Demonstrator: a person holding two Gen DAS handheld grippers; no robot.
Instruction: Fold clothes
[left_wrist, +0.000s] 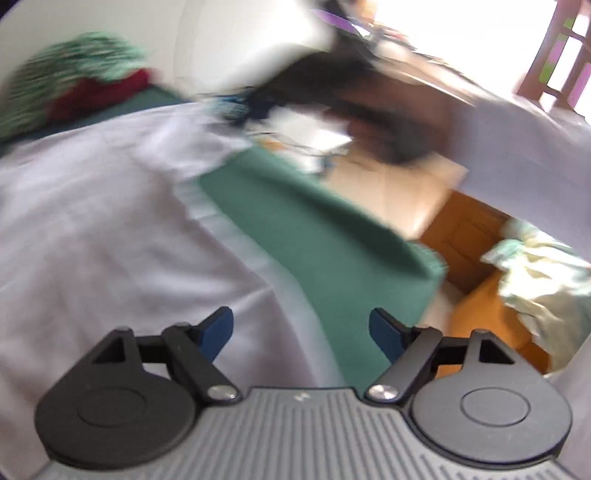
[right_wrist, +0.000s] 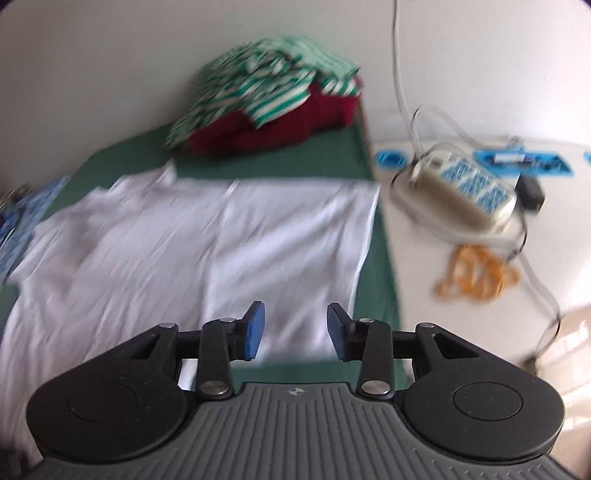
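White shirt (right_wrist: 192, 236) spread flat (creased).

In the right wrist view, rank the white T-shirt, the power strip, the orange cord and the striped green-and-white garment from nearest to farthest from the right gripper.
1. White T-shirt, directly ahead under the right gripper.
2. Orange cord, to the right on the white surface.
3. Power strip, right, beyond the cord.
4. Striped green-and-white garment, far back on the red clothes.

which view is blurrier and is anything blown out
Left wrist view: heavy motion smear on the arm and striped cloth, and the window at top right is blown out; the left gripper itself is sharp. Right wrist view: milder blur on the white shirt and power strip, even light, no glare; the right gripper is crisp.
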